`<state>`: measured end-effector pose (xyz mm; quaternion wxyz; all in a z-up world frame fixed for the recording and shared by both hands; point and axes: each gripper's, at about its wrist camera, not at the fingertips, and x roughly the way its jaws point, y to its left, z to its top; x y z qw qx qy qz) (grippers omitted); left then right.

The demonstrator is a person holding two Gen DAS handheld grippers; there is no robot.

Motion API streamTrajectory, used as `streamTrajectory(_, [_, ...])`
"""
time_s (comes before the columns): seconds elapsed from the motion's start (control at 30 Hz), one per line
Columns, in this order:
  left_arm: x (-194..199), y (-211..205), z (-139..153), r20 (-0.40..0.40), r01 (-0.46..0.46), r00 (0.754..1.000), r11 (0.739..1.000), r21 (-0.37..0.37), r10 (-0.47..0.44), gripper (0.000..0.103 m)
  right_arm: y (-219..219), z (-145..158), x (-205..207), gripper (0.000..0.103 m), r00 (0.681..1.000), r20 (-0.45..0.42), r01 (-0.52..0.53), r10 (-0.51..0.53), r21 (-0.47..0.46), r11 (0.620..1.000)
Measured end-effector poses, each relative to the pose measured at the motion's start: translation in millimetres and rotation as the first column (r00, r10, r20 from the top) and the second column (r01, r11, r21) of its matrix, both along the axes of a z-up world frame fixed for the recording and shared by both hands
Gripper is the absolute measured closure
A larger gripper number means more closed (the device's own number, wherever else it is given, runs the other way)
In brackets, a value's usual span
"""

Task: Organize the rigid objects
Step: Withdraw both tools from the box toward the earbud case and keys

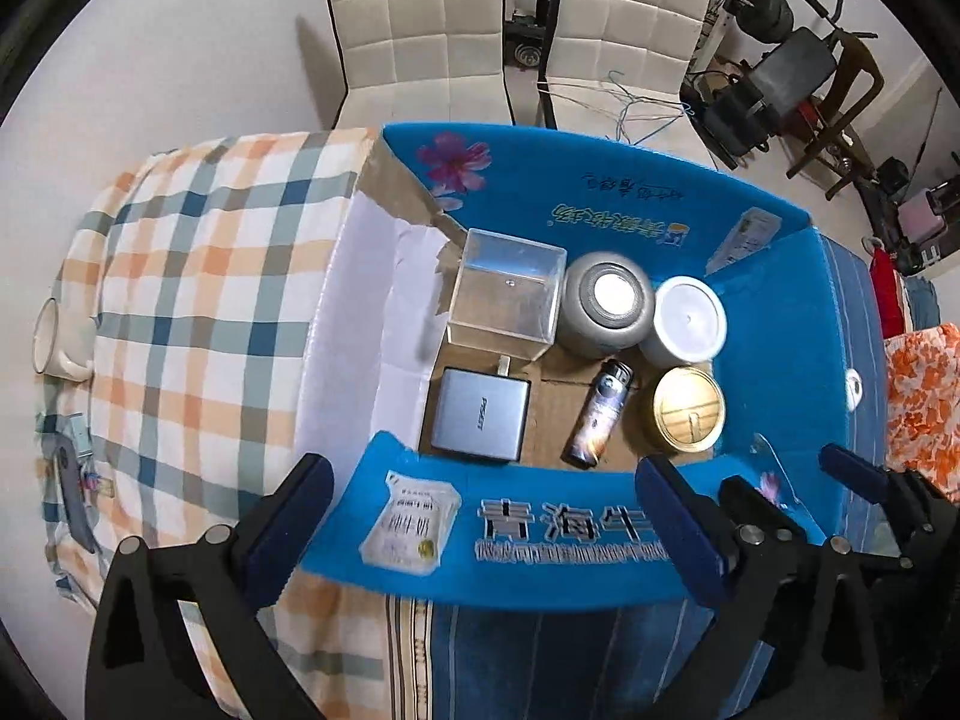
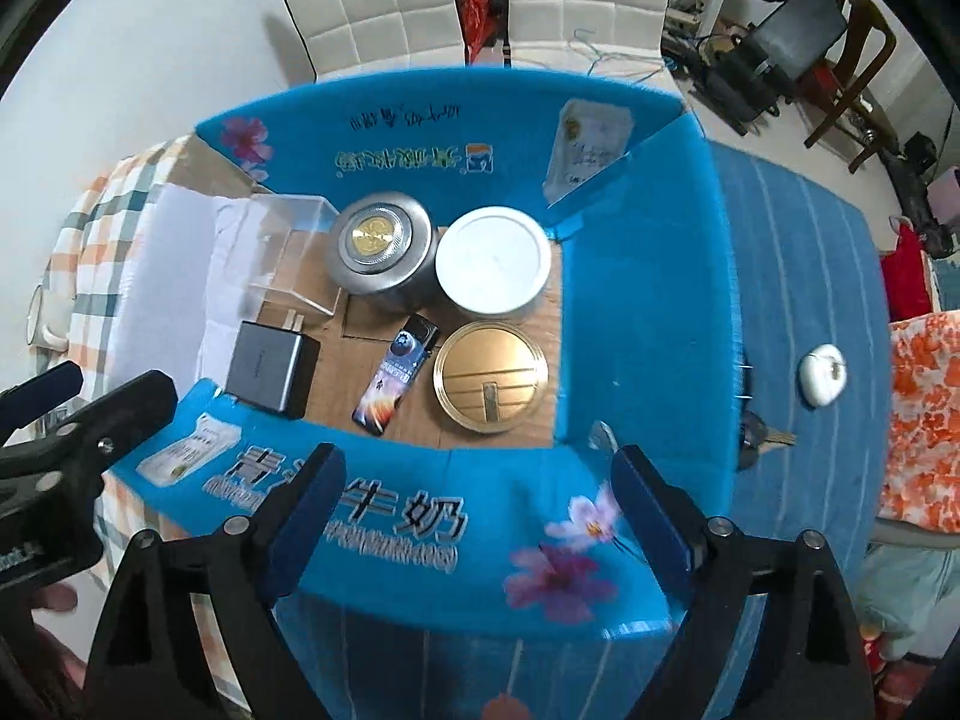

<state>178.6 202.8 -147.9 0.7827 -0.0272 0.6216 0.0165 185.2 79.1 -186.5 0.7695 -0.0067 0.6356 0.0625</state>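
Checked tablecloth under blue box; lighter, gold tin inside; both tongs agape, empty.

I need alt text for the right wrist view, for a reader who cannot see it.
An open blue cardboard box holds a clear plastic case, a grey tin, a white-lidded jar, a gold tin, a lighter and a grey charger. The open right gripper hovers over its near flap; the left gripper shows at left.

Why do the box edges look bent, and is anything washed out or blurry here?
Left wrist view: the fisheye lens bows the blue box, and glare whitens the grey tin's lid. Right wrist view: same bowing; the near flap's flowers are blurred, while the gold tin stays sharp.
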Motion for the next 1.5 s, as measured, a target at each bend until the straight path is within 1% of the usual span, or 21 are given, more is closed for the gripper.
streamTrajectory(0.13, [-14, -7, 24, 0.039, -0.003, 0.999, 1.0, -0.007, 0.003, 0.0, -19, 45, -20, 0.011, 0.999, 0.049, 0.009, -0.009, 0.0, 1.0])
streamTrajectory(0.3, [-35, -12, 60, 0.105, -0.008, 0.994, 1.0, -0.002, 0.008, 0.0, -33, 90, -45, 0.011, 0.996, 0.092, 0.005, -0.007, 0.021, 1.0])
streamTrajectory(0.5, [-57, -20, 102, 0.157, -0.005, 0.988, 1.0, -0.003, 0.005, 0.0, -46, 143, -77, 0.011, 0.989, 0.145, -0.002, -0.006, 0.055, 0.998])
streamTrajectory(0.63, [-67, -26, 122, 0.182, 0.002, 0.983, 1.0, -0.008, -0.001, 0.0, -52, 172, -92, 0.01, 0.983, 0.186, -0.01, -0.004, 0.078, 0.997])
streamTrajectory(0.73, [-73, -32, 130, 0.189, 0.006, 0.982, 1.0, 0.006, -0.007, 0.0, -56, 183, -98, 0.01, 0.979, 0.204, -0.016, -0.002, 0.087, 0.996])
streamTrajectory(0.87, [-78, -41, 135, 0.19, 0.013, 0.982, 1.0, 0.009, -0.015, 0.0, -65, 188, -102, 0.01, 0.98, 0.199, -0.02, -0.003, 0.114, 0.993])
streamTrajectory(1.0, [-77, -54, 133, 0.181, 0.029, 0.983, 1.0, 0.011, -0.03, 0.0, -79, 184, -100, 0.01, 0.982, 0.188, -0.007, -0.018, 0.133, 0.991])
streamTrajectory(1.1, [-71, -71, 129, 0.174, 0.061, 0.983, 0.998, -0.007, -0.059, 0.0, -102, 178, -97, 0.01, 0.982, 0.177, 0.035, -0.059, 0.137, 0.99])
streamTrajectory(1.2, [-57, -104, 119, 0.16, 0.117, 0.981, 0.993, -0.036, -0.109, 0.0, -144, 168, -92, 0.01, 0.977, 0.158, 0.125, -0.143, 0.117, 0.985])
streamTrajectory(1.27, [-48, -127, 112, 0.149, 0.151, 0.979, 0.987, -0.054, -0.142, 0.0, -175, 163, -89, 0.01, 0.966, 0.153, 0.193, -0.206, 0.097, 0.976])
streamTrajectory(1.3, [-39, -146, 107, 0.148, 0.182, 0.974, 0.981, -0.072, -0.17, 0.0, -195, 159, -87, 0.01, 0.957, 0.145, 0.24, -0.25, 0.082, 0.967])
streamTrajectory(1.4, [-16, -190, 90, 0.149, 0.235, 0.964, 0.968, -0.086, -0.221, 0.0, -246, 145, -78, 0.01, 0.926, 0.129, 0.35, -0.355, 0.062, 0.935])
streamTrajectory(1.43, [-9, -203, 82, 0.146, 0.243, 0.962, 0.967, -0.079, -0.23, 0.0, -269, 135, -72, 0.01, 0.91, 0.117, 0.395, -0.399, 0.055, 0.917])
streamTrajectory(1.5, [10, -232, 62, 0.11, 0.264, 0.96, 0.962, -0.062, -0.257, 0.0, -300, 117, -62, 0.01, 0.886, 0.092, 0.45, -0.455, 0.068, 0.89])
